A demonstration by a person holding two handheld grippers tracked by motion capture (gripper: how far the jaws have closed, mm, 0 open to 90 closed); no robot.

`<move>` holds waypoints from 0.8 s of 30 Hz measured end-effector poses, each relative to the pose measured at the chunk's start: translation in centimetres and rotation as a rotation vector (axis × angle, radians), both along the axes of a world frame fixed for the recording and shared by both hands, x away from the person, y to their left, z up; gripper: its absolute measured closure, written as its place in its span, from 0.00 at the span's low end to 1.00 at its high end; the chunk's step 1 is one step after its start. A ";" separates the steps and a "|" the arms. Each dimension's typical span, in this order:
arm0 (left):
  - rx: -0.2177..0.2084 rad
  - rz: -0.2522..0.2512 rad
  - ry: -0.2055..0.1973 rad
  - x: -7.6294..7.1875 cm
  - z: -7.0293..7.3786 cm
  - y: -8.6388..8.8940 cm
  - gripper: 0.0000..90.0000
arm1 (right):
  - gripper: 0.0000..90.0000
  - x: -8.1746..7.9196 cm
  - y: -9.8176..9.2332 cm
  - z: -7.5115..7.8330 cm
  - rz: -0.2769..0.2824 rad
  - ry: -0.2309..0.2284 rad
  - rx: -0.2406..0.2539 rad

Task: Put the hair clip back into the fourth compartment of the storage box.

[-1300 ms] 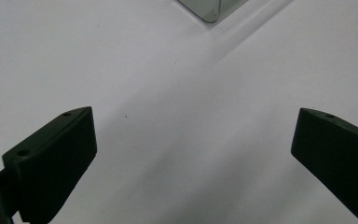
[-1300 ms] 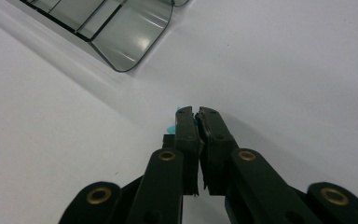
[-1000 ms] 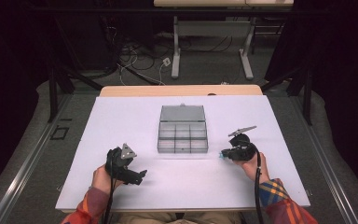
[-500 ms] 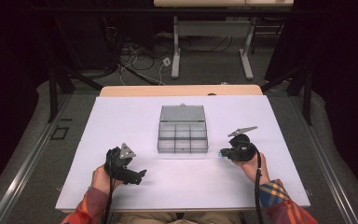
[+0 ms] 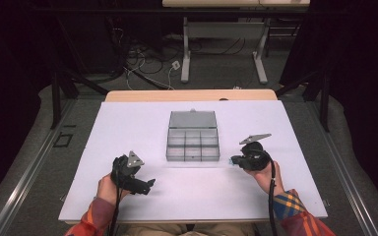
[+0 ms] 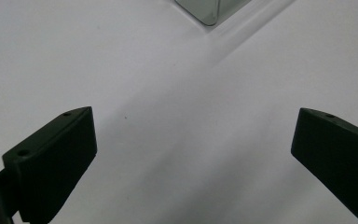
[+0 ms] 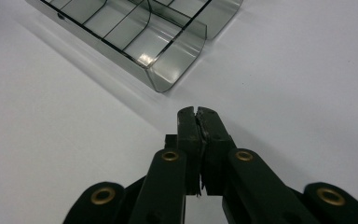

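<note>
A clear grey compartment box (image 5: 193, 142) with its lid folded back lies in the middle of the white table (image 5: 128, 123). My left gripper (image 5: 145, 185) rests low at the front left, jaws wide apart over bare table (image 6: 191, 154), with a corner of the box (image 6: 205, 9) at the top of its view. My right gripper (image 5: 234, 160) sits just right of the box's near right corner, pointing left toward it. Its jaws are pressed together with nothing between them (image 7: 196, 116), a short way from the box corner (image 7: 172, 70).
Beyond the table's far wooden edge (image 5: 192, 94) lie floor cables (image 5: 142, 64) and the legs of another desk (image 5: 221, 49). Plaid sleeves (image 5: 300, 216) enter from the bottom.
</note>
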State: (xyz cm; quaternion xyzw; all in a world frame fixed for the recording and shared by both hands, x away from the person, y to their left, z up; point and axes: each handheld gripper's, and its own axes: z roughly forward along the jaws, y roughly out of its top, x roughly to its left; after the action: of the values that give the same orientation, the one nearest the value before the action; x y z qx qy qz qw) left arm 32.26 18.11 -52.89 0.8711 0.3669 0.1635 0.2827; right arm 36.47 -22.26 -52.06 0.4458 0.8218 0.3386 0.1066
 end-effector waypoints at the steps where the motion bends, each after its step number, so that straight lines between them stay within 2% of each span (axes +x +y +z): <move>1: 0.000 0.001 -0.001 0.0 0.0 0.0 0.00 | 0.99 0.0 0.0 0.0 0.003 -0.004 -0.004; 4: 0.001 0.007 -0.016 -0.1 0.0 -0.1 0.00 | 0.99 -0.1 0.1 0.1 0.011 -0.016 0.002; 17: 0.004 0.009 -0.021 -0.1 0.1 0.0 0.00 | 0.99 -0.3 0.7 0.7 0.022 -0.055 0.014; 22: 0.003 0.007 -0.022 -0.1 0.1 0.0 0.00 | 0.99 -0.4 0.9 0.9 0.028 -0.064 0.019; 24: -0.001 0.009 -0.024 -0.2 0.0 0.0 0.00 | 0.99 -0.5 1.0 1.1 0.034 -0.052 0.012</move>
State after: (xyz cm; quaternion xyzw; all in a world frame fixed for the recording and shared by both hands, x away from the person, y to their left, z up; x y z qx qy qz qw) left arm 32.11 18.08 -52.84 0.8673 0.3676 0.1749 0.2866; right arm 36.02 -21.28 -50.99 0.4233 0.8241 0.3568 0.1194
